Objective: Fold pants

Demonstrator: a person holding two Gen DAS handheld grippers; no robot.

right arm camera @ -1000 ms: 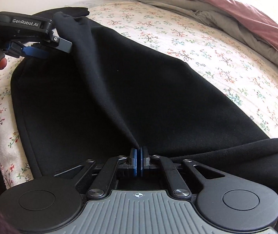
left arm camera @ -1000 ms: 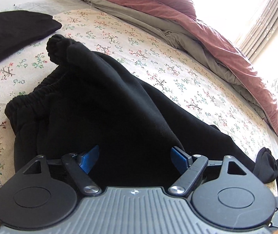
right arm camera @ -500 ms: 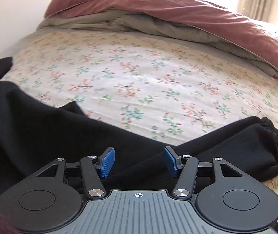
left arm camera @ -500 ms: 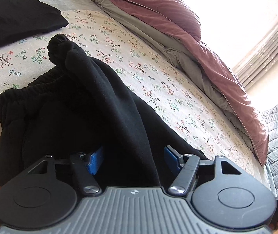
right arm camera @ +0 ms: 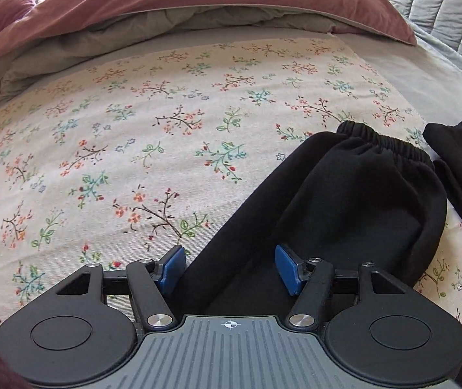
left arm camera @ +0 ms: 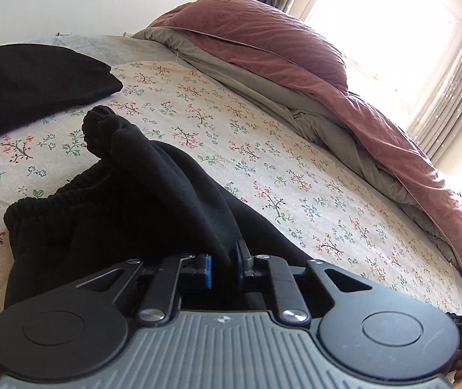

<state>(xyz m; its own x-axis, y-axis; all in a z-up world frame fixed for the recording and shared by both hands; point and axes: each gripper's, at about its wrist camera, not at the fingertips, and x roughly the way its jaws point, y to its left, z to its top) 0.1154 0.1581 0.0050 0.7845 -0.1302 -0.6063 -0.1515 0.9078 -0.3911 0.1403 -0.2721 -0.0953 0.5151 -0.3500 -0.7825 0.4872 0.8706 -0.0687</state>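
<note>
One pair of black pants [left arm camera: 107,227], lying on floral bedsheet [left arm camera: 296,168]; elastic waistband [left arm camera: 52,197] at 9 o'clock in left wrist view, a raised ridge of fabric running toward 11 o'clock. Left gripper [left arm camera: 224,267]: pressed together, pinching that ridge of pants. Right gripper [right arm camera: 229,270]: spread wide, straddling one pant leg, elastic cuff [right arm camera: 383,141] at 2 o'clock. Second black garment [left arm camera: 30,81] at 10 o'clock in left wrist view, apart from pants. Maroon duvet [left arm camera: 296,61] bunched along far edge, 12 to 3 o'clock.
</note>
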